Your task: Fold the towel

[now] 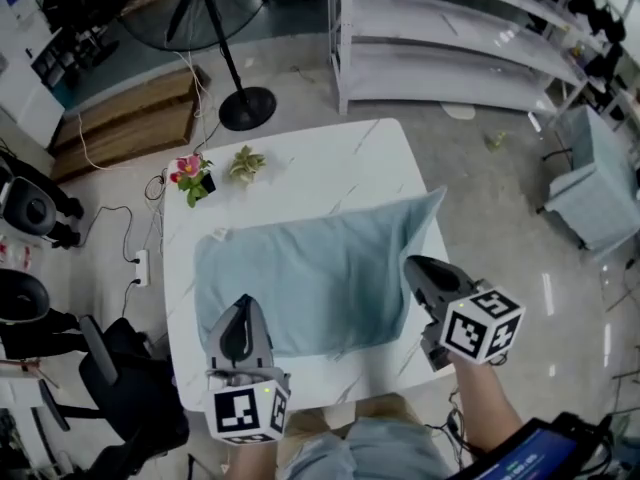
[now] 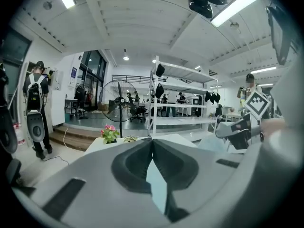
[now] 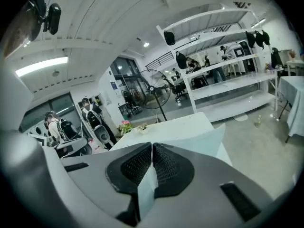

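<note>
A light blue towel (image 1: 320, 268) lies spread across the white table (image 1: 330, 153), and its far right corner stands up in a peak. My left gripper (image 1: 241, 308) is shut on the towel's near left edge, where a strip of blue cloth (image 2: 156, 186) shows between the closed jaws (image 2: 152, 140). My right gripper (image 1: 413, 264) is shut on the near right edge and holds it lifted off the table. There too the cloth (image 3: 145, 189) is pinched between the jaws (image 3: 151, 145). The right gripper (image 2: 240, 127) also shows in the left gripper view.
A pot of pink flowers (image 1: 190, 176) and a small green plant (image 1: 246, 163) stand at the table's far left. Beyond it are a floor fan (image 1: 245, 103) and white shelving (image 1: 450, 38). A blue-covered seat (image 1: 595, 183) is on the right, a black chair (image 1: 120, 368) at left.
</note>
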A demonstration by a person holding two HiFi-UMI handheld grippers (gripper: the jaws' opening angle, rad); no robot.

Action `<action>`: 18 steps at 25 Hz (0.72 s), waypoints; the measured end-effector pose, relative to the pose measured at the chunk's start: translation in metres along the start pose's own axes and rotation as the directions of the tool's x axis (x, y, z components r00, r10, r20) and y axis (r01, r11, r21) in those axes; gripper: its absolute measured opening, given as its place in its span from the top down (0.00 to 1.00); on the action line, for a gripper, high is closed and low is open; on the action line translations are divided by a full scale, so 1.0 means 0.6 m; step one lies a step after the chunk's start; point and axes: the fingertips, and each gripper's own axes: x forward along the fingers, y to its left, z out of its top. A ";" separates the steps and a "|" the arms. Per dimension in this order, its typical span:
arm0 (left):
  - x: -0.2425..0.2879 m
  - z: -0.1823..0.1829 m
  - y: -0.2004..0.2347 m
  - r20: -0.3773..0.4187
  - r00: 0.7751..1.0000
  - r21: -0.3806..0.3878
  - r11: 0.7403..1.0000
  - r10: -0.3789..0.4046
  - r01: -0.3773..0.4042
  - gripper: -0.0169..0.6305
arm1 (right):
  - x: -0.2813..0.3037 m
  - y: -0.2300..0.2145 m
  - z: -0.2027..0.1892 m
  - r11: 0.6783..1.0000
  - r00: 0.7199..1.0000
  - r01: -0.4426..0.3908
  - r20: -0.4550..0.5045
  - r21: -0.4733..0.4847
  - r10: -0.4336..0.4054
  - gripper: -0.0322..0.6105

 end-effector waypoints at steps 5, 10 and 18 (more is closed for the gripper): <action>-0.039 -0.010 0.077 0.007 0.999 -0.023 0.999 0.038 -0.037 0.96 | 0.049 0.090 -0.017 0.997 0.998 -0.056 -0.032 -0.054 0.055 0.91; -0.082 -0.018 0.141 0.008 0.997 -0.041 0.996 0.079 -0.078 0.96 | 0.087 0.172 -0.041 0.989 0.991 -0.119 -0.077 -0.083 0.113 0.91; -0.144 -0.041 0.228 -0.004 0.988 -0.080 0.985 0.155 -0.155 0.96 | 0.140 0.271 -0.097 0.973 0.970 -0.208 -0.151 -0.105 0.191 0.91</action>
